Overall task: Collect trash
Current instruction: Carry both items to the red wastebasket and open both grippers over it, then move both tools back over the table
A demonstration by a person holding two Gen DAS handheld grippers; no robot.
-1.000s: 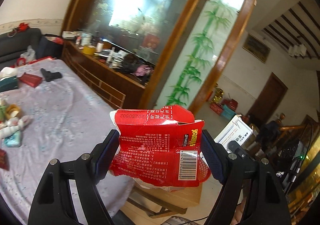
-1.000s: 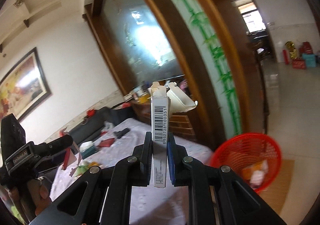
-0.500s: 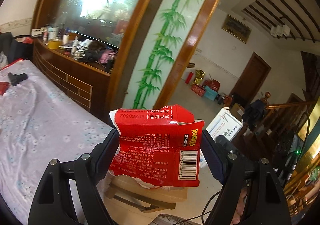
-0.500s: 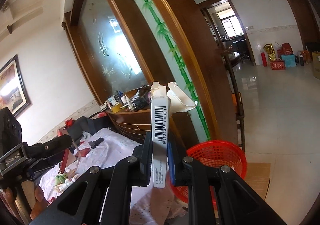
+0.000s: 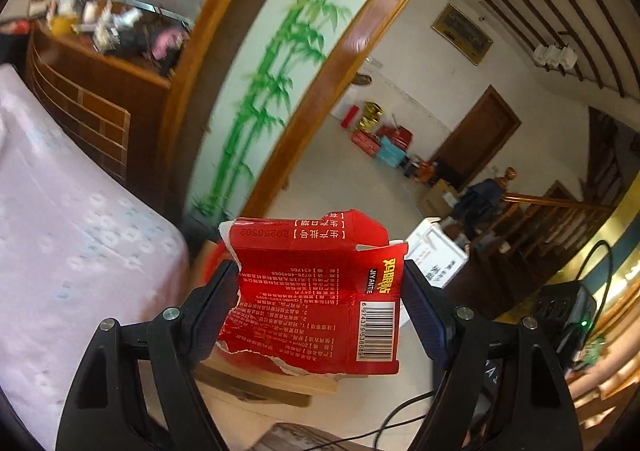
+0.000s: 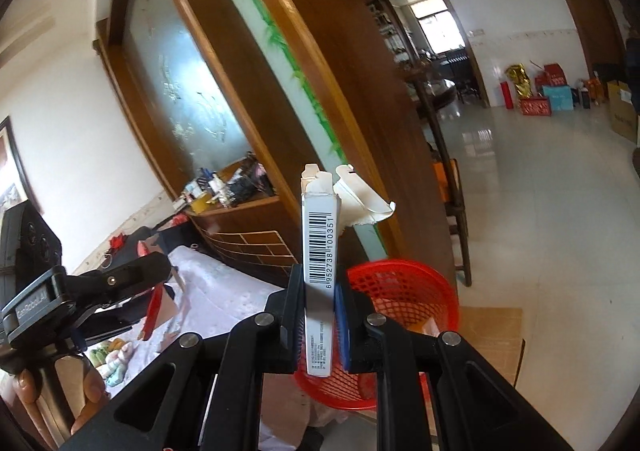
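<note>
My left gripper (image 5: 320,311) is shut on a torn red carton (image 5: 316,295) with a barcode, held in the air past the table's end. My right gripper (image 6: 320,315) is shut on a flattened white box (image 6: 320,251) with a barcode and a torn top flap. A red mesh trash basket (image 6: 408,287) stands on the floor just behind and below the white box; a little of its red rim (image 5: 210,263) shows left of the carton. The left gripper also appears in the right wrist view (image 6: 104,291), still holding the red carton edge-on.
The table with a pale flowered cloth (image 5: 68,235) lies to the left. A wooden cabinet (image 5: 100,91) with clutter and a bamboo-painted glass partition (image 5: 272,79) stand behind. A wooden chair (image 6: 452,211) is beside the basket. A cardboard sheet (image 6: 492,331) lies on the tiled floor.
Both grippers have swung right, away from the table and toward the red basket, which is now closer and lower in the right wrist view. Both still hold their boxes.
</note>
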